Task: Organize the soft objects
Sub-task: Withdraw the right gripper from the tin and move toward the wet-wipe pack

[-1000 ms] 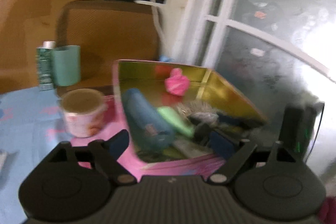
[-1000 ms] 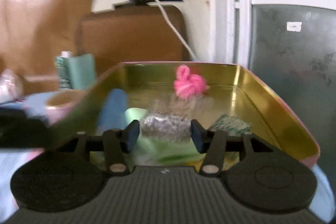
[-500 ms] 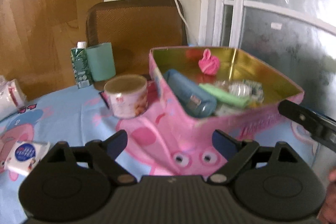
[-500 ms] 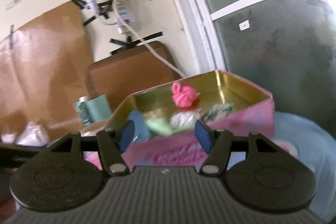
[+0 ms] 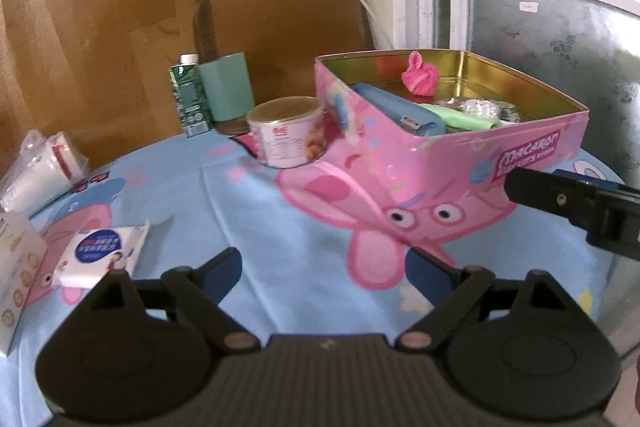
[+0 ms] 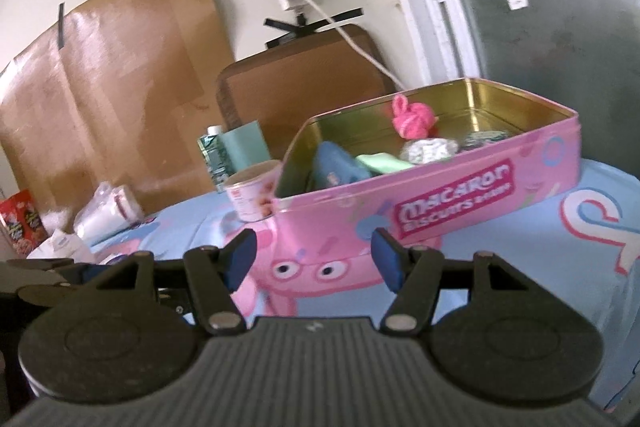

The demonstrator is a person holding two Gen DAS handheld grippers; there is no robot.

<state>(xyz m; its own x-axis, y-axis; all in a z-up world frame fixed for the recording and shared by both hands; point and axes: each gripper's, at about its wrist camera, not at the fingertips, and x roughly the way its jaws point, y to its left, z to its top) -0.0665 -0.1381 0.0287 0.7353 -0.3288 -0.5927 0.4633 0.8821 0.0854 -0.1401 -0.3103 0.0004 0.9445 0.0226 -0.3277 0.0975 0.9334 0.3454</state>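
A pink biscuit tin (image 5: 520,155) (image 6: 460,211) stands open on the blue cartoon tablecloth. Inside lie a pink knitted ball (image 5: 419,78) (image 6: 412,121), a blue pouch (image 5: 396,109) (image 6: 336,169), a green cloth (image 5: 460,117) (image 6: 382,163) and a grey-white knitted piece (image 5: 476,107) (image 6: 430,151). My left gripper (image 5: 326,269) is open and empty, above the cloth in front of the tin. My right gripper (image 6: 314,257) is open and empty, near the tin's front wall; it shows at the right edge of the left wrist view (image 5: 576,203).
A small round tub (image 5: 286,137) (image 6: 252,193) stands left of the tin. A green cup (image 5: 226,93) and a carton (image 5: 188,99) stand behind it. A tissue pack (image 5: 100,255), a plastic bag (image 5: 40,167) and a white box (image 5: 16,267) lie at the left. A chair back (image 5: 280,23) is beyond the table.
Both grippers have drawn back from over the tin and now sit lower, in front of it. The grey-white knitted piece stays in the tin. The right gripper's jaws are empty.
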